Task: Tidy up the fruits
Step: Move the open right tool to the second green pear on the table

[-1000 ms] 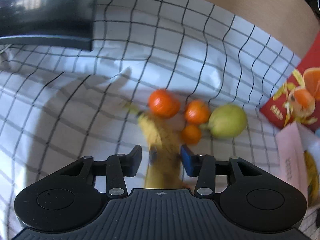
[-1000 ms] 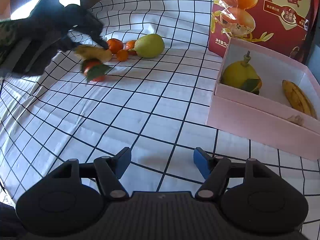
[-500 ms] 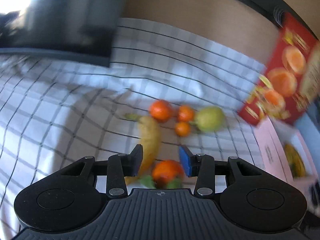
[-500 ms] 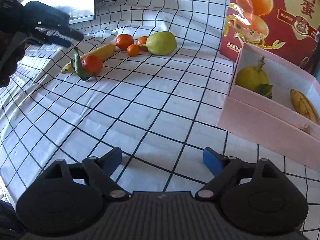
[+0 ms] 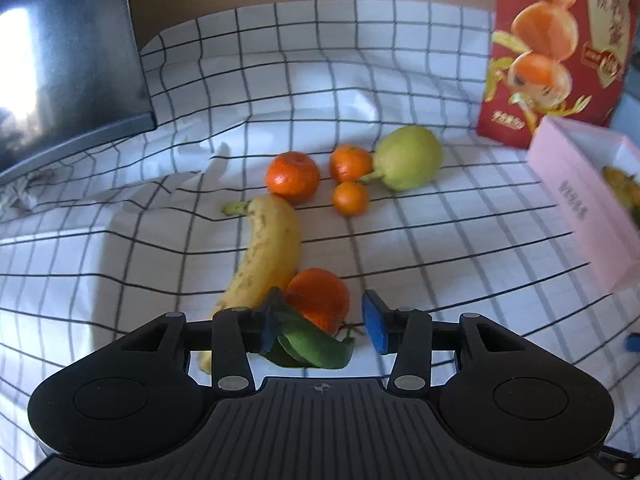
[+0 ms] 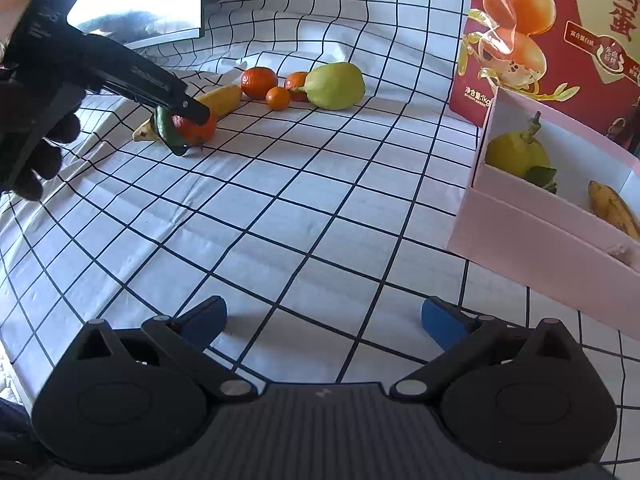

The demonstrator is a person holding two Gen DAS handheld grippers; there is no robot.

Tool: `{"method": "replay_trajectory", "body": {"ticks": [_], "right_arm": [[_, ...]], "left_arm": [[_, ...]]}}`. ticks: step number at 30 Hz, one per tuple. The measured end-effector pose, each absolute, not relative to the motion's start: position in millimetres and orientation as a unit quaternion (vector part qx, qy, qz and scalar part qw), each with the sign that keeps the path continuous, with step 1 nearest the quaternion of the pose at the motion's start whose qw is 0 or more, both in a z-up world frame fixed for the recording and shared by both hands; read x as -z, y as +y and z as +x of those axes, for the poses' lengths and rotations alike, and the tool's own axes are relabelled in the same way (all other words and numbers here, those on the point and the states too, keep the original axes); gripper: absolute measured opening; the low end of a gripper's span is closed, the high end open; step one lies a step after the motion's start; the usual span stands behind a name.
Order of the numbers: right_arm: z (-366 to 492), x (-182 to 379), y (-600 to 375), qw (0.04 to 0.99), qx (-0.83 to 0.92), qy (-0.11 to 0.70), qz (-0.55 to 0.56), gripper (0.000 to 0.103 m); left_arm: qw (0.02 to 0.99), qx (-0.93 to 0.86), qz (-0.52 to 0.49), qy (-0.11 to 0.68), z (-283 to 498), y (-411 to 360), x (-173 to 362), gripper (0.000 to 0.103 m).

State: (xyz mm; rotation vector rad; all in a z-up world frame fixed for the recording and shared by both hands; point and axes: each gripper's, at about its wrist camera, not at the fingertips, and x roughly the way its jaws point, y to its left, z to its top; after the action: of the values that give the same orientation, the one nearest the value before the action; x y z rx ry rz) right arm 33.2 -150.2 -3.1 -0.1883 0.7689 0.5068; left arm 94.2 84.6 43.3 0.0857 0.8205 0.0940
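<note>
Since the earlier frames the left gripper [image 5: 322,322] had swung off the banana [image 5: 264,256] and come to straddle the leafy orange [image 5: 318,298], which now sat between its blue pads; its jaws had just been opening again and stood apart, the right pad clear of the fruit, while whether the left pad touched the leaves could not be told. The right gripper [image 6: 324,318] had just been spreading its jaws and hung wide apart over bare checked cloth [image 6: 280,200], nothing between them.

From the left wrist, the orange with its green leaves lay touching the banana's lower end, which ran off toward 11 o'clock. Beyond, at 12 o'clock, sat three small mandarins [image 5: 293,176] in a cluster, and a green pear [image 5: 408,158] touched them at 1 o'clock. A pink box [image 5: 580,196] stood at 3 o'clock with a red carton [image 5: 552,52] behind it at 2 o'clock, and a dark screen [image 5: 68,60] at 10 o'clock.

From the right wrist, the pink box at 3 o'clock held a yellow pear [image 6: 516,154] and a second banana [image 6: 612,208], apart from each other.
</note>
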Motion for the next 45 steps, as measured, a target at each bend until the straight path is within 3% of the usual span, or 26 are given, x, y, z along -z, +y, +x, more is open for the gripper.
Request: {"method": "replay_trajectory", "body": {"ticks": [11,14,17,20,32,35,37,39,45], "right_arm": [[31.1,2.9,-152.6,0.895,-0.245,0.362,-0.089,0.101],[34.1,-0.2,-152.4,0.893,-0.246,0.366,-0.089,0.095],[40.7,-8.4,-150.9,0.900,-0.241,0.354,-0.083,0.093],[51.8,-22.7,-142.6,0.908,-0.244,0.330,-0.083,0.093],[189.6,-98.7,-52.8,0.913,-0.268,0.286,-0.114,0.093],[244.9,-98.5,-39.4,0.915,-0.237,0.312,-0.093,0.085],[279.7,-90.0,-36.0,0.912,-0.212,0.343,-0.079,0.070],[303.7,-78.3,-36.1,0.902,-0.202,0.374,-0.069,0.065],[280.4,-67.0,-60.4,0.879,-0.239,0.411,-0.037,0.065]], "left_arm": [[0.912,-0.030,0.018,0.410,94.1,91.9,-37.7,0.046],[0.914,-0.007,-0.010,0.405,82.2,92.2,-42.3,0.045],[0.917,0.010,-0.023,0.398,66.1,88.5,-47.9,0.039],[0.919,0.030,-0.032,0.392,52.8,84.9,-50.8,0.027],[0.919,0.046,-0.056,0.388,47.5,96.4,-54.1,0.026],[0.922,0.052,-0.072,0.376,41.4,105.0,-62.0,0.026],[0.923,0.054,-0.078,0.373,38.6,110.1,-65.5,0.026],[0.923,0.054,-0.081,0.373,37.2,114.7,-67.5,0.026],[0.920,0.056,-0.105,0.372,41.5,119.7,-66.9,0.026]]}}
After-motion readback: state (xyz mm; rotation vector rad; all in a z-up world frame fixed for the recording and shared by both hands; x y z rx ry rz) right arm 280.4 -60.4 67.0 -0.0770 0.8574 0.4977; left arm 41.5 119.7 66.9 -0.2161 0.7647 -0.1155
